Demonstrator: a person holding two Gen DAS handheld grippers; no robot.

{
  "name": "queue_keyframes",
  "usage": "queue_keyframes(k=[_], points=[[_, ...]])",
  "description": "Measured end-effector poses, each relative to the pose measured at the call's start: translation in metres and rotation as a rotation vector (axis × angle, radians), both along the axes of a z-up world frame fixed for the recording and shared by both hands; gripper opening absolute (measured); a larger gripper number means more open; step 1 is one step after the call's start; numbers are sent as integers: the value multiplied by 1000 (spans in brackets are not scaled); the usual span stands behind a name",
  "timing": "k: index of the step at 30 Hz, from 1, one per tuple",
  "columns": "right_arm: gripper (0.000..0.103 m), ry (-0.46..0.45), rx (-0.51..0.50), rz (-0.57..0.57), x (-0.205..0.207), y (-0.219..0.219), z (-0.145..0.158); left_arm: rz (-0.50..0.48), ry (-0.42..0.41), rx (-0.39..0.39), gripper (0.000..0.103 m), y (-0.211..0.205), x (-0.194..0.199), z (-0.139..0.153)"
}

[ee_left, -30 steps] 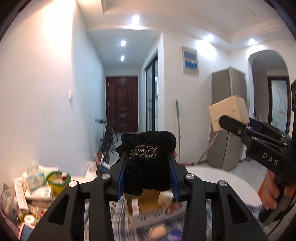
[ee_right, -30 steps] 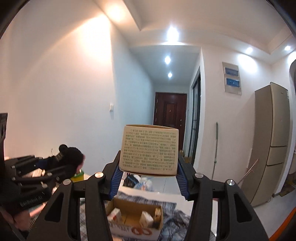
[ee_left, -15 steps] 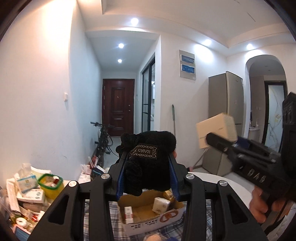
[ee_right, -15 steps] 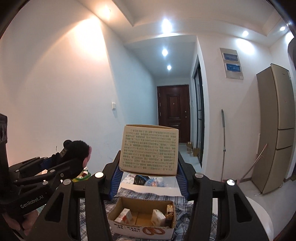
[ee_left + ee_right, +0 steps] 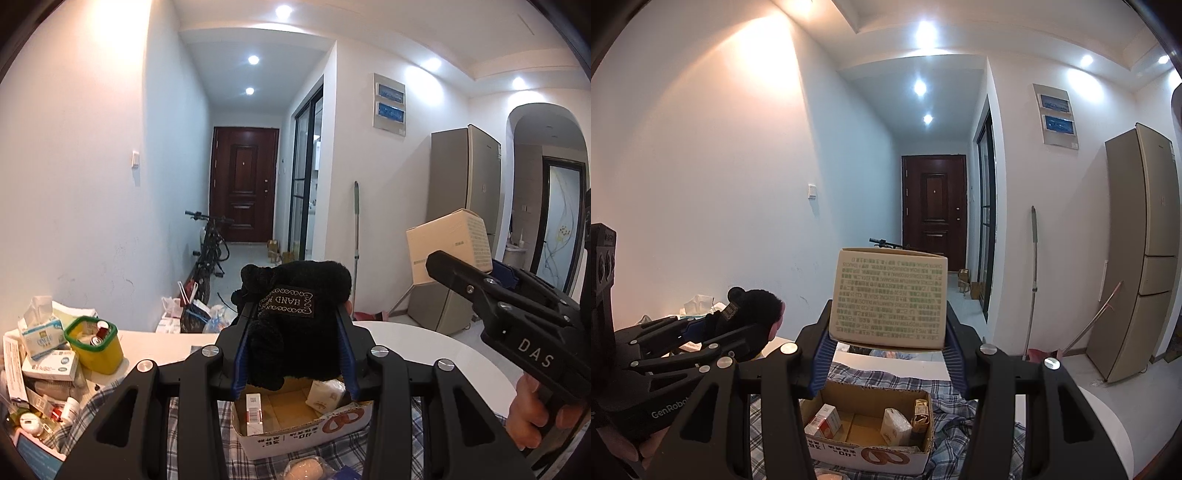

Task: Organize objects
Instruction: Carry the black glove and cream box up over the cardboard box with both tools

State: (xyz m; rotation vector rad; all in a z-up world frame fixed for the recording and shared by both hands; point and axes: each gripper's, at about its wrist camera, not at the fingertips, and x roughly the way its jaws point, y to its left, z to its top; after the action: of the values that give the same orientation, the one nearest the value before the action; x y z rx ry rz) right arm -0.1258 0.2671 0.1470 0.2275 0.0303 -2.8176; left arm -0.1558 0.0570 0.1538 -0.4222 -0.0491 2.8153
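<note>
Left gripper (image 5: 293, 345): jaws clamped on a black fuzzy knitted item with a "HAND" label (image 5: 295, 325); it bulges up above the blue pads

Right gripper (image 5: 888, 354): jaws closed against the sides of a cream rectangular cardboard box printed with green text (image 5: 888, 297); box upright between the pads

Open brown corrugated carton (image 5: 871, 430): below and just ahead of both grippers, on a blue-checked cloth (image 5: 960, 435); small packets inside

Yellow tub with green rim (image 5: 94, 345): on the white table, left of the left gripper
</note>
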Motion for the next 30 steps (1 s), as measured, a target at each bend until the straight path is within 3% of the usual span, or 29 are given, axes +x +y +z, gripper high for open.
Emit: queue_keyframes(k=[15, 23, 27, 30], points=[[51, -77, -50, -34, -48, 15, -17, 70, 36, -18, 42, -8, -20, -15], [51, -75, -14, -45, -55, 8, -25, 95, -30, 25, 41, -20, -49, -30], [51, -71, -20, -36, -57, 7, -29, 106, -14, 27, 42, -23, -57, -35], [51, -89, -18, -40, -61, 4, -34, 136, 45, -18, 41, -18, -56, -39]])
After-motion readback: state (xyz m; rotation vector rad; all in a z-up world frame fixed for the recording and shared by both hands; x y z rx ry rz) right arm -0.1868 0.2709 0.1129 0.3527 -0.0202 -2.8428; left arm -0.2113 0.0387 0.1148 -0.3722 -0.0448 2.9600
